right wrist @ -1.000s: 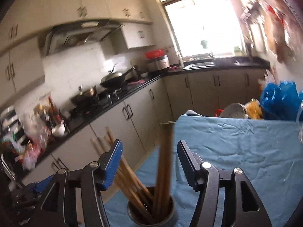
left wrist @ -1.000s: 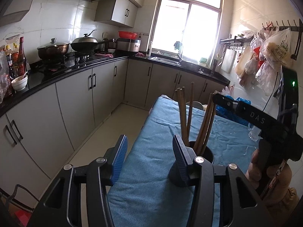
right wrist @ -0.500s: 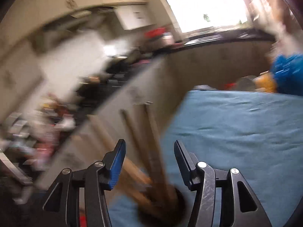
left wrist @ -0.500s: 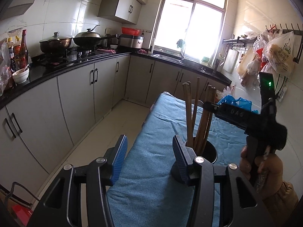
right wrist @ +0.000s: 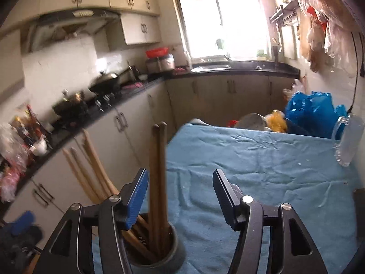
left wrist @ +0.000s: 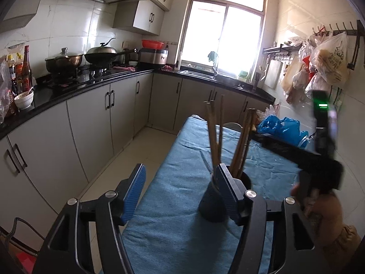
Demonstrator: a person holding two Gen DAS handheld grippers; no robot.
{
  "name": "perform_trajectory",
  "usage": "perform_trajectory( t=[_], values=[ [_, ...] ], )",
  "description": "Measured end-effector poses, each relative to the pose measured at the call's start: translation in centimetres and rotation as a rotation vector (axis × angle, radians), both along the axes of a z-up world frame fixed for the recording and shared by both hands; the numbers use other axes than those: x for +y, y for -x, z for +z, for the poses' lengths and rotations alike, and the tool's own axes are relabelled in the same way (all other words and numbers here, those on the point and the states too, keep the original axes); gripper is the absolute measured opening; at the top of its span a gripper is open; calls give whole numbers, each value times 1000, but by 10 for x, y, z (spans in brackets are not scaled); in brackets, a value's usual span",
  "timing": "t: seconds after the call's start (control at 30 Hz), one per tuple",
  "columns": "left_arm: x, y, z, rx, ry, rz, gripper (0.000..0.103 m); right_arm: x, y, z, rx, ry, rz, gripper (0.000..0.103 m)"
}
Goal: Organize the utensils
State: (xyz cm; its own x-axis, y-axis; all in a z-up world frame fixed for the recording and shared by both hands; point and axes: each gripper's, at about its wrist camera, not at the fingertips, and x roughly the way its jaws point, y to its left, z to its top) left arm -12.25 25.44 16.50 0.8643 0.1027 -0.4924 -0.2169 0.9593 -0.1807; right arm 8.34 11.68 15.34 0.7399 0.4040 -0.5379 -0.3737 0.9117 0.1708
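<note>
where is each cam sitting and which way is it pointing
Left wrist: on the left gripper, looking down the kitchen to the window; its open jaws, the right gripper's body and the hand holding it show.
Right wrist: on the right gripper, above the table, facing the window and stove side; only its open jaws show.
Shared: the holder with chopsticks, the blue table, blue bag, counter and window.

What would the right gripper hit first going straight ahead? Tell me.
Probably the blue cloth on the table: nothing stands between the open right gripper and it. The chopsticks stand just left, by its left finger, and might be grazed.
</note>
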Motion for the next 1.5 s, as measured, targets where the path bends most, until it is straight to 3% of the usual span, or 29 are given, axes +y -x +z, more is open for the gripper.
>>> perform_trajectory(
  t=[0.13,0.17,0.27,0.33,0.63,0.7,0.77,0.83,0.9,1.07,1.33,1.5],
  values=[
    [-6,5,2,2,-8,-7,63,26,-18,-23,96,144,-3,62],
    [-7,7,2,0,-9,-7,63,31,-20,-28,126,147,34,57],
    [-8,10,5,-9,-22,-5,63,27,-6,-27,109,41,151,56],
    [-9,10,5,-12,-27,-5,63,21,4,-23,65,47,132,56],
    [-14,9,0,-4,-31,1,65,-8,22,-22,71,3,115,56],
    [-17,12,2,-26,-60,29,74,-14,30,-19,64,-16,111,56],
    [-24,22,9,-92,-123,91,95,-20,39,-15,50,-32,105,56],
    [-32,31,15,-148,-176,144,102,-27,50,-11,25,-35,89,56],
    [-37,36,22,-177,-220,177,103,-34,65,-7,-13,-20,44,59],
    [-44,35,20,-121,-176,135,103,-62,101,-4,-81,-13,-89,68],
    [-58,52,3,-55,-147,102,103,-78,148,-9,-137,49,-160,81],
    [-70,62,-4,-19,-203,106,103,-82,170,-12,-135,46,-156,82]
  ],
)
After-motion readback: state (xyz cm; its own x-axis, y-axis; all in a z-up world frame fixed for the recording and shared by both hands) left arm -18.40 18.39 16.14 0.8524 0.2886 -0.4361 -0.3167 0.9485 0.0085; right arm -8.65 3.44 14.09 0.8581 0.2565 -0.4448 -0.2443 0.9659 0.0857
